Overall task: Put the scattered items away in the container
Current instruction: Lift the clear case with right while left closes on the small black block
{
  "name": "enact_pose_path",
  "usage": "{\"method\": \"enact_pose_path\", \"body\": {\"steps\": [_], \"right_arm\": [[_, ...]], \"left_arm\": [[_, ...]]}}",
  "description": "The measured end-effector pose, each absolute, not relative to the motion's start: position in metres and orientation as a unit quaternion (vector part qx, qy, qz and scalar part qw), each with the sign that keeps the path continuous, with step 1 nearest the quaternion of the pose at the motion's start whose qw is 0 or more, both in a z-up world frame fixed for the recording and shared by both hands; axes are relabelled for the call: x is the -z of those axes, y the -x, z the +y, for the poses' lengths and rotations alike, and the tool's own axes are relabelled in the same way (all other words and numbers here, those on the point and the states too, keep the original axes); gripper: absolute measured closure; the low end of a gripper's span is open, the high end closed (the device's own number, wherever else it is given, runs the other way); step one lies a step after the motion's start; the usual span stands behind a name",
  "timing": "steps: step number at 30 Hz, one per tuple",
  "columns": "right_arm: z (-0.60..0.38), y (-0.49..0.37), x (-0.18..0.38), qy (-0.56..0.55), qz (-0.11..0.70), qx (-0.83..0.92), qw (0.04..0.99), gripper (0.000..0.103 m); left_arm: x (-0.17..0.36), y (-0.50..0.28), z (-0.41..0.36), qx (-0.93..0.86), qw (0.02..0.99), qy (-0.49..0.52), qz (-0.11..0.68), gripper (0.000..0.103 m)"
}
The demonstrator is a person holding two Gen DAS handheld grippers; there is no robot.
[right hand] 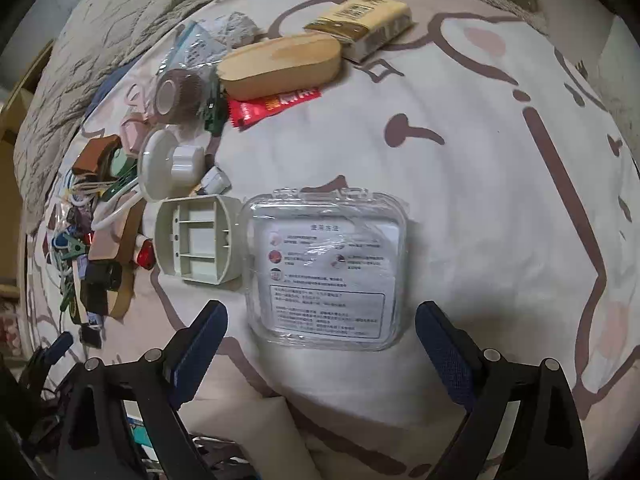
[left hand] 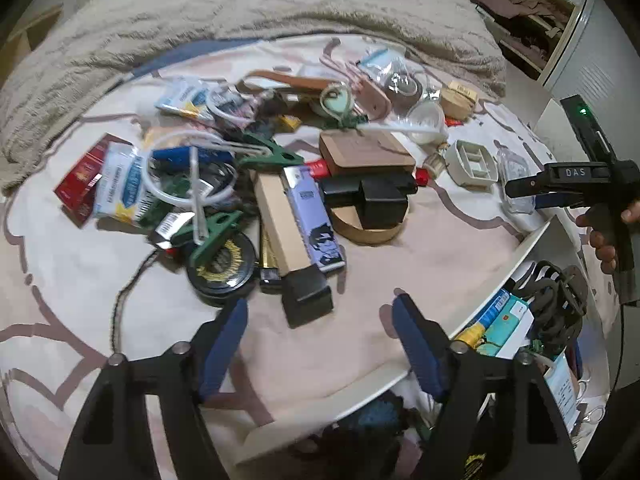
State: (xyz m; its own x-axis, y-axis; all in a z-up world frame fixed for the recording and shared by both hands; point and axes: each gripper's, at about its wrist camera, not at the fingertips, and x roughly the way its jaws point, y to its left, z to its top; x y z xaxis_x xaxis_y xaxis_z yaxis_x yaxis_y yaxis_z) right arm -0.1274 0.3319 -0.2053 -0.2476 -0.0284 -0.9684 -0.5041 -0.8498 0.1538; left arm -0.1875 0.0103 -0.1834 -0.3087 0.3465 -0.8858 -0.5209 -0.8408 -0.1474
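Left wrist view: my left claw (left hand: pixel 316 312) stands half open and empty over the black box (left hand: pixel 307 294) at the pile's near edge, container (left hand: pixel 516 256) to its right. My right claw (right hand: pixel 320 320) gapes wide, empty, above the clear plastic case (right hand: pixel 326 268) on the bed. Next I'd lower and close.

I am looking at a home bedroom: a bed sheet (left hand: pixel 360 312), fluffy blanket (left hand: pixel 120 48), open wardrobe (left hand: pixel 532 20) upper right.
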Motion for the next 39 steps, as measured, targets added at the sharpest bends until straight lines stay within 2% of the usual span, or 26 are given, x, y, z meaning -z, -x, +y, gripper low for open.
{"method": "enact_pose_path", "body": {"steps": [1,6,7,8,11,16,21,27,33,39], "right_arm": [[0.331,0.128,0.205,0.592,0.221,-0.759,0.156,0.008],[0.326,0.132,0.205,0.595,0.193,-0.763,0.162,0.008],[0.326,0.132,0.204,0.596,0.190,-0.763,0.164,0.011],[0.327,0.132,0.205,0.597,0.188,-0.762,0.167,0.018],[0.332,0.131,0.207,0.602,0.189,-0.756,0.173,0.025],[0.334,0.129,0.207,0.601,0.187,-0.758,0.171,0.027],[0.339,0.133,0.209,0.601,0.205,-0.749,0.187,0.027],[0.334,0.144,0.213,0.603,0.176,-0.752,0.201,0.026],[0.333,0.140,0.210,0.595,0.157,-0.766,0.184,0.027],[0.343,0.129,0.203,0.583,0.179,-0.774,0.172,0.027]], "left_arm": [[0.186,0.190,0.012,-0.799,0.272,0.530,0.080,0.040],[0.193,0.196,0.016,-0.787,0.275,0.550,0.057,0.045],[0.194,0.197,0.016,-0.786,0.273,0.552,0.054,0.047],[0.195,0.198,0.017,-0.786,0.270,0.554,0.053,0.048],[0.197,0.199,0.015,-0.789,0.260,0.554,0.054,0.058],[0.198,0.204,0.004,-0.793,0.246,0.556,0.036,0.075],[0.199,0.207,0.000,-0.790,0.242,0.564,0.016,0.075],[0.204,0.211,0.004,-0.784,0.225,0.579,0.005,0.075],[0.206,0.211,0.008,-0.786,0.217,0.578,0.020,0.075],[0.202,0.211,0.000,-0.785,0.225,0.576,-0.008,0.075]]}}
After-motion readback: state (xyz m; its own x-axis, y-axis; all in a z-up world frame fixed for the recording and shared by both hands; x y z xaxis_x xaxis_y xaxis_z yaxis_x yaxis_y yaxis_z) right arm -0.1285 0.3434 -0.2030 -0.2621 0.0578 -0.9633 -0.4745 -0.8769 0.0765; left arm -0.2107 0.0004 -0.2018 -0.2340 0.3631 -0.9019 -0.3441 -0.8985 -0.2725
